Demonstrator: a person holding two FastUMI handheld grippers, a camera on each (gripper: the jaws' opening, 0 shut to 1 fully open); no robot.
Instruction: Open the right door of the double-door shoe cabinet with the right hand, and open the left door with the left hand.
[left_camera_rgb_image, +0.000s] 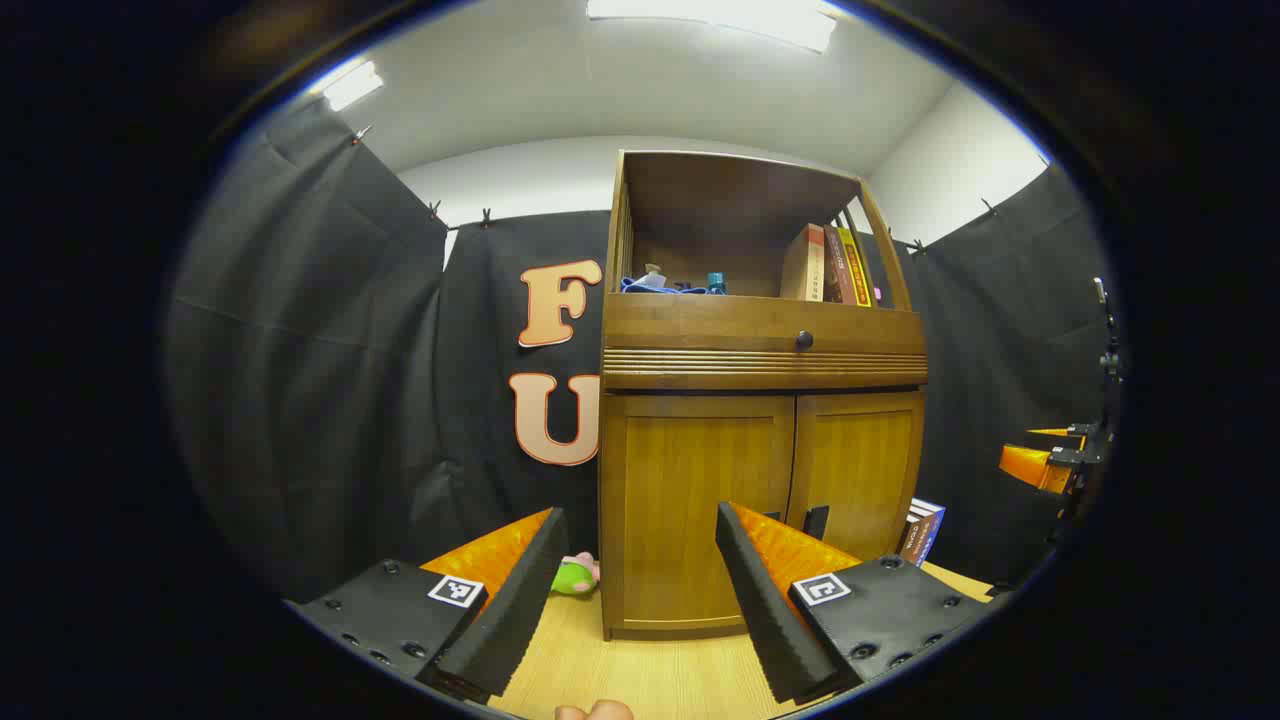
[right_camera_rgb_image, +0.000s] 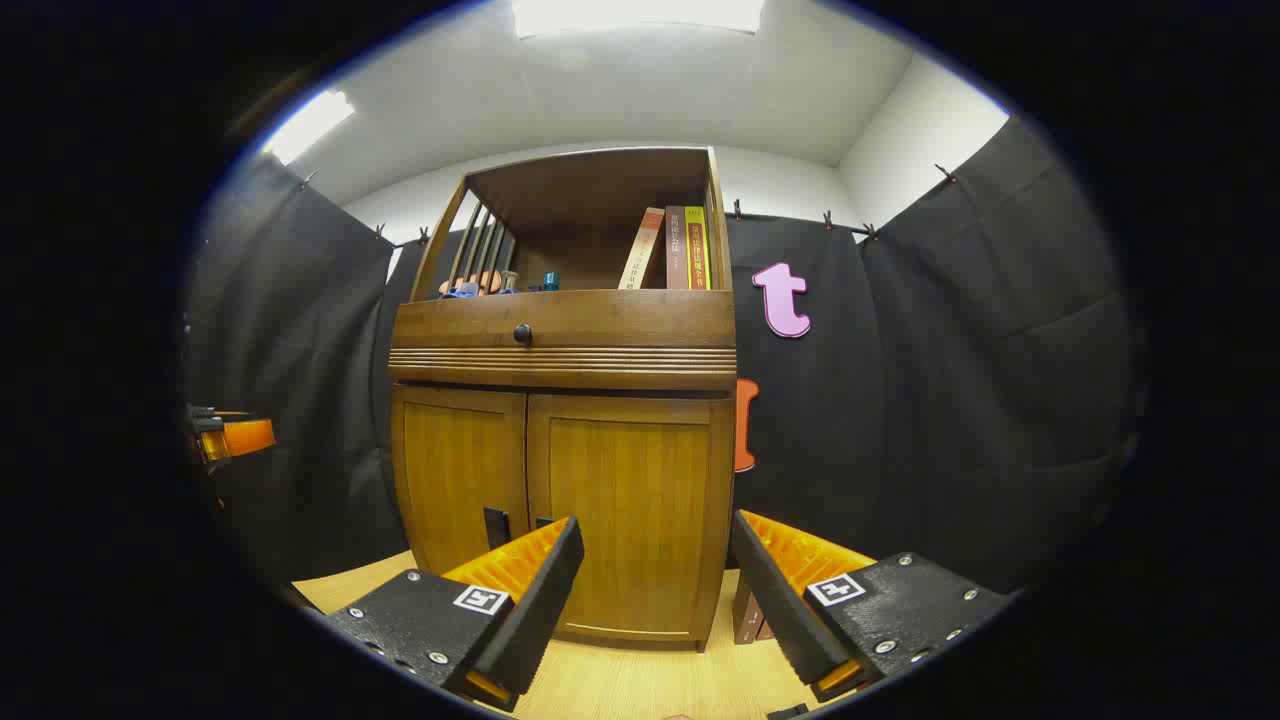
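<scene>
The wooden shoe cabinet (left_camera_rgb_image: 760, 360) stands straight ahead with both doors closed. In the left gripper view, the left door (left_camera_rgb_image: 690, 460) and right door (left_camera_rgb_image: 860, 455) meet at a seam with a dark handle (left_camera_rgb_image: 817, 520) low down. My left gripper (left_camera_rgb_image: 640, 518) is open, short of the left door and touching nothing. In the right gripper view, my right gripper (right_camera_rgb_image: 657, 523) is open in front of the right door (right_camera_rgb_image: 630, 480), apart from it. Two dark handles (right_camera_rgb_image: 496, 525) sit by the seam, left of its fingers. The left door (right_camera_rgb_image: 460, 470) lies beyond them.
A drawer with a round knob (left_camera_rgb_image: 804, 340) sits above the doors, under an open shelf holding books (left_camera_rgb_image: 830, 265). A green plush toy (left_camera_rgb_image: 575, 575) lies on the wooden floor left of the cabinet. Books (left_camera_rgb_image: 922, 530) lean at its right side. Black cloth walls surround the booth.
</scene>
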